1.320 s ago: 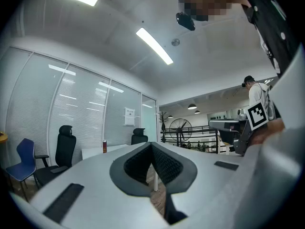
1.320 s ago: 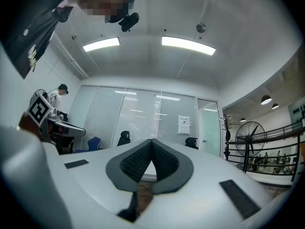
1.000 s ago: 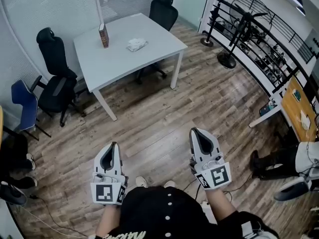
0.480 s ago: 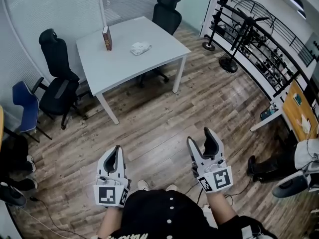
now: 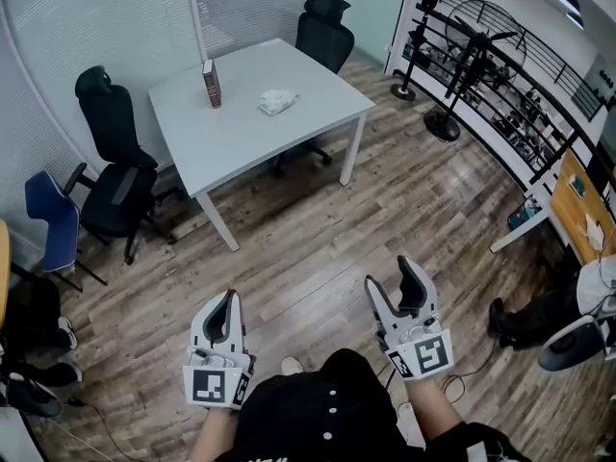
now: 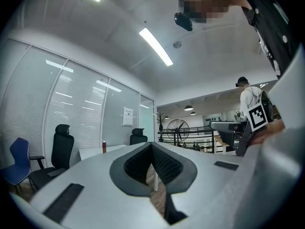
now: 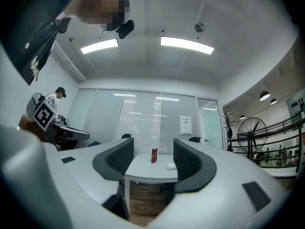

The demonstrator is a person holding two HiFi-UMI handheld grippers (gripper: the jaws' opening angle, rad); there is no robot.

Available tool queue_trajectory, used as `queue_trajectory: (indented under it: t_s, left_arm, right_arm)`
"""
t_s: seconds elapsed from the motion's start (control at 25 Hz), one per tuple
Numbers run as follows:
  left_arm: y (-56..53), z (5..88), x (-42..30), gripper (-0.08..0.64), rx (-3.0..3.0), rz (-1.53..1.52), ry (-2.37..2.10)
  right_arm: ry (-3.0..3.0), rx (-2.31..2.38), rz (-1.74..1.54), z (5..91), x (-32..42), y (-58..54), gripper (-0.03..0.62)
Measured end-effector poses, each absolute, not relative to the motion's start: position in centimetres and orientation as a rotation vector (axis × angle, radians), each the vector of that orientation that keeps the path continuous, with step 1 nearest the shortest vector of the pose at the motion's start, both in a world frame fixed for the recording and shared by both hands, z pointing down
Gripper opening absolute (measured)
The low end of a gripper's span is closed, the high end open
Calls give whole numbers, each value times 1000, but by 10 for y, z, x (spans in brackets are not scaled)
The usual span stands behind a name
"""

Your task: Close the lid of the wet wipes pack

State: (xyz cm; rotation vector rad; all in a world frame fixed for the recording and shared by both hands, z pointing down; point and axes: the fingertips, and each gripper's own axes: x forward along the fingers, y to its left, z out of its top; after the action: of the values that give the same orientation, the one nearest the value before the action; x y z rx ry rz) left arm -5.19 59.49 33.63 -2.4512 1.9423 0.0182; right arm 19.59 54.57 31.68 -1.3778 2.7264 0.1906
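The wet wipes pack (image 5: 277, 101), a crumpled white packet, lies on the white table (image 5: 241, 128) far ahead of me; its lid is too small to make out. It also shows between the right jaws in the right gripper view, as the wipes pack (image 7: 170, 166). My left gripper (image 5: 227, 301) is held low over the floor with its jaws shut and empty, and the left gripper (image 6: 151, 148) shows them meeting. My right gripper (image 5: 395, 277) is open; its jaws have just been opening, with nothing between them. Both are well short of the table.
A brown upright box (image 5: 211, 83) stands on the table near the wipes. Black office chairs (image 5: 114, 152) (image 5: 322, 32) and a blue chair (image 5: 53, 219) surround the table. A standing fan (image 5: 452, 75) and racks line the right. Another person's shoes (image 5: 500, 320) and cables lie on the wood floor.
The right jaws went from shut to open. Both grippers now sit lower in the head view, and the table has drifted slightly down and right.
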Motion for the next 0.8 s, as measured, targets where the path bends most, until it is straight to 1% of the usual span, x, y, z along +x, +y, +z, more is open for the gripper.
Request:
queue_trajectory:
  t_s: [0.2, 0.4, 0.8]
  left_arm:
    - [590, 345, -66, 8, -2476, 9, 1923]
    - [582, 351, -65, 8, -2499, 13, 1919]
    - [535, 349, -66, 8, -2465, -7, 1945]
  right_arm:
    - [2716, -1435, 151, 328, 190, 546, 261]
    - [2696, -1447, 144, 327, 187, 536, 261]
    - [2718, -1387, 167, 326, 179, 483, 261]
